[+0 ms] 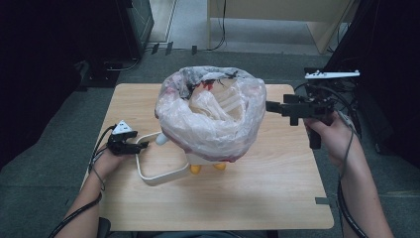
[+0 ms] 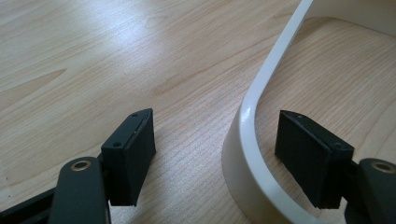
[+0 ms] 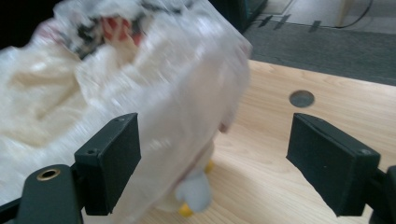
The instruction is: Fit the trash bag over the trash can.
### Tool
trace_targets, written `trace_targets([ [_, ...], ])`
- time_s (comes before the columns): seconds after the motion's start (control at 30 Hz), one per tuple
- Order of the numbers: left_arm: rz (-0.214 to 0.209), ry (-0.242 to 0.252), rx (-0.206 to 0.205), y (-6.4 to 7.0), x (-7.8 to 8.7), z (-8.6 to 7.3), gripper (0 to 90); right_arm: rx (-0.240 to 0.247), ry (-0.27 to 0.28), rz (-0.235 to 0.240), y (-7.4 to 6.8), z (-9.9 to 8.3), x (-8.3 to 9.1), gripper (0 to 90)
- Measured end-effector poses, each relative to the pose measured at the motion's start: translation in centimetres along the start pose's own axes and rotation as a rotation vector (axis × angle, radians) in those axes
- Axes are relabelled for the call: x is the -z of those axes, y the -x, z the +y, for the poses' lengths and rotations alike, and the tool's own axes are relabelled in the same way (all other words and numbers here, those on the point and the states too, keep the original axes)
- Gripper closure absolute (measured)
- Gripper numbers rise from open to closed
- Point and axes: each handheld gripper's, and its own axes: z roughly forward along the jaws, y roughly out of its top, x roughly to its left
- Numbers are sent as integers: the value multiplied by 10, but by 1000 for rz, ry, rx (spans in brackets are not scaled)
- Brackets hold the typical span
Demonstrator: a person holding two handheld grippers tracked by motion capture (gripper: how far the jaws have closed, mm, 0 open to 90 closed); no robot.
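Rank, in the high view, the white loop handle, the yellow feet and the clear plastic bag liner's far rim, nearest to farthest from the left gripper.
1. White loop handle, between the left gripper's jaws.
2. Yellow feet, at the bin's base, rightward.
3. Clear plastic bag liner's far rim, at the table's back.

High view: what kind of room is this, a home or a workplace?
Probably an office or lab, not a home: a small wooden table stands on grey carpet, cables trail by a pale desk, and dark equipment sits behind.
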Motion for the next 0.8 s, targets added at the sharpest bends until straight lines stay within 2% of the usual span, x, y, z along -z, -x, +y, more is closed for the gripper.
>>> trace_targets([
  [0.2,1,0,-2,0,0,0,286,-36,6,-28,16,-22,1,170],
  [0.37,1,-1,-2,0,0,0,286,-38,8,-57,26,-38,-7,170],
  [0.53,0,-5,-11,1,0,0,274,-44,-1,-62,29,-52,-17,170],
  [0.67,-5,-2,-3,0,0,0,275,-43,-13,-64,31,-65,-25,170],
  [0.8,-3,-3,-7,0,0,0,274,-27,-32,-79,32,-78,-35,170],
])
